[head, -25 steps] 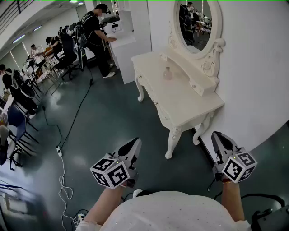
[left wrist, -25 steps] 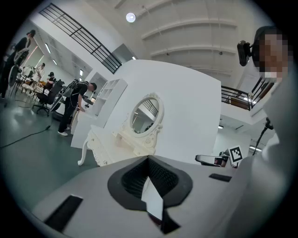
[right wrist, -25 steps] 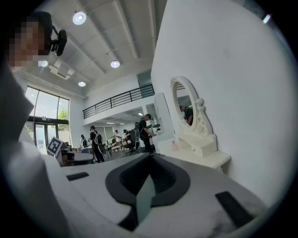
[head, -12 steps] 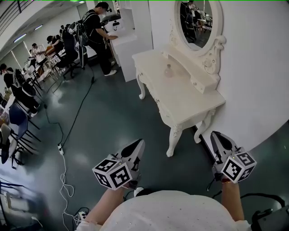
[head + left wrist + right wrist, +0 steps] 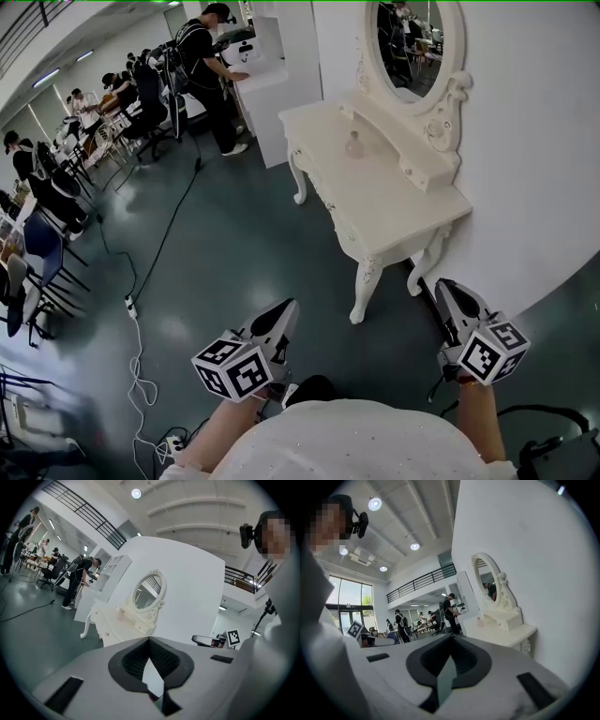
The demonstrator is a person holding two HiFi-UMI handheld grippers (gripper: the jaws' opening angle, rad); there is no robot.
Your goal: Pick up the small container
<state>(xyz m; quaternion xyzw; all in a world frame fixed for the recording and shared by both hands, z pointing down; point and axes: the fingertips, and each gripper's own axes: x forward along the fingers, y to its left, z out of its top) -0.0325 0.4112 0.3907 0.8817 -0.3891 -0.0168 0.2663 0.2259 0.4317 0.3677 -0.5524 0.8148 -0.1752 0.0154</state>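
The left hand-held gripper (image 5: 284,311) and right hand-held gripper (image 5: 443,289) are both closed and empty. The small container (image 5: 354,144) stands on the desk (image 5: 398,211).

No words, numbers or brand names can be read anywhere. The only printed marks are black-and-white square code patterns on the cubes of the left gripper (image 5: 284,309) and right gripper (image 5: 442,286).

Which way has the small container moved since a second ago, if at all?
No. The small container still stands at the same spot on the dressing table, beside the mirror's shelf.
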